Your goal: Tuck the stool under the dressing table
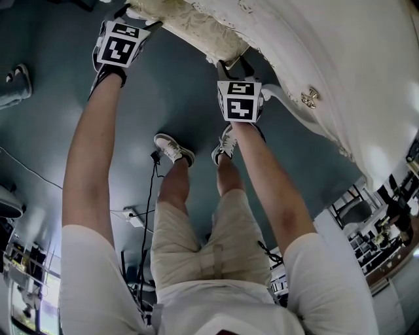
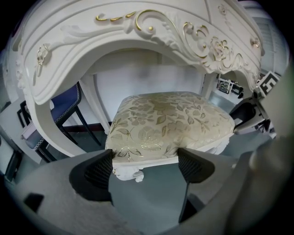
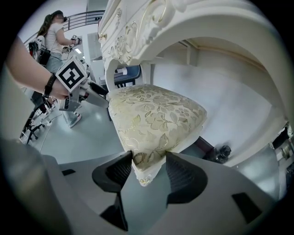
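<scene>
The stool (image 2: 165,121) has a cream cushion with a gold leaf pattern and a white carved frame. It stands in the arched knee opening of the white, gilt-trimmed dressing table (image 2: 138,27). My left gripper (image 2: 147,165) is shut on the stool's near edge, one pad at each side of a corner. My right gripper (image 3: 151,172) is shut on the other near corner of the stool (image 3: 156,114), under the dressing table's arch (image 3: 206,27). In the head view both arms reach forward: left gripper (image 1: 139,18), right gripper (image 1: 234,65), stool cushion (image 1: 196,26), dressing table (image 1: 340,72).
A blue chair (image 2: 69,103) stands behind the table's left leg. Another person (image 3: 55,32) stands far off at the left. A dark object (image 3: 223,151) lies on the floor under the table. Cables (image 1: 147,196) run across the grey floor by my feet (image 1: 173,147).
</scene>
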`<state>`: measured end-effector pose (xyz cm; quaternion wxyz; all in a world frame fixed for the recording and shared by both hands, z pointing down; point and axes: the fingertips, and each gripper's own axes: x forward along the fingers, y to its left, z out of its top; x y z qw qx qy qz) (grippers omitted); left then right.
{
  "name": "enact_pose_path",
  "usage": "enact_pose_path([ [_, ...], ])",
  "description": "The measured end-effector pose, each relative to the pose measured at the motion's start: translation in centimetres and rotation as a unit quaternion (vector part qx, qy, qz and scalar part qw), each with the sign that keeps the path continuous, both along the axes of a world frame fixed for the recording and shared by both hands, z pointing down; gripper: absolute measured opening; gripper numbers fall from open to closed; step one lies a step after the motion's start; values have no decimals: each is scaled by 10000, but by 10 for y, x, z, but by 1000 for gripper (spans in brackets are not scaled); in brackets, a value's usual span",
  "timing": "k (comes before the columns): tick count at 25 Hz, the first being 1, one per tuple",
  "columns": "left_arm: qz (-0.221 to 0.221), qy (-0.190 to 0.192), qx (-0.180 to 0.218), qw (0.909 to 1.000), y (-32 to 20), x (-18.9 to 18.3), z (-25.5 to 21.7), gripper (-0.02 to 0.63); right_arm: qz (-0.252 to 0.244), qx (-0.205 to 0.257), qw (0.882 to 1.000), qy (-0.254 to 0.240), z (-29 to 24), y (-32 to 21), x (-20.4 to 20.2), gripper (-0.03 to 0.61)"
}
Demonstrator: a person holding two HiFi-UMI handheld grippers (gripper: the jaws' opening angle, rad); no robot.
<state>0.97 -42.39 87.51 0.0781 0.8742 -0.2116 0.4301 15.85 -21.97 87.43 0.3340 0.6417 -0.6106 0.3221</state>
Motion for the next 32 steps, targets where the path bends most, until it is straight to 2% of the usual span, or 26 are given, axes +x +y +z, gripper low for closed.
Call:
enact_pose_path([
  [5,-68,81,19,9999,-7,8,-1,417,138,85,9999,-15,0,-8,3,222],
  [11,-189,223,78,9995,-7,23,-4,251,180,118,9998,-31,-2,-20,7,232],
  [13,-137,201,182,9995,-6,25,-5,233,196,122,9997,-30,-2,-22,8,233],
  [19,50,104,323,9994,-5,27,-7,229,233,96,9997,-39,-2,-21,11,241],
  [24,11,125,246,9996,-1,27,-6,222,306,89,9994,-104,-2,-19,14,265],
  [28,-8,130,219,9997,3,30,-6,222,428,125,9989,-114,-3,-17,17,260],
  [31,123,171,133,9997,12,34,-4,258,412,154,9990,-76,-3,-14,17,227],
  [32,139,249,19,9996,17,36,-3,291,321,182,9993,-19,-4,-14,15,219],
])
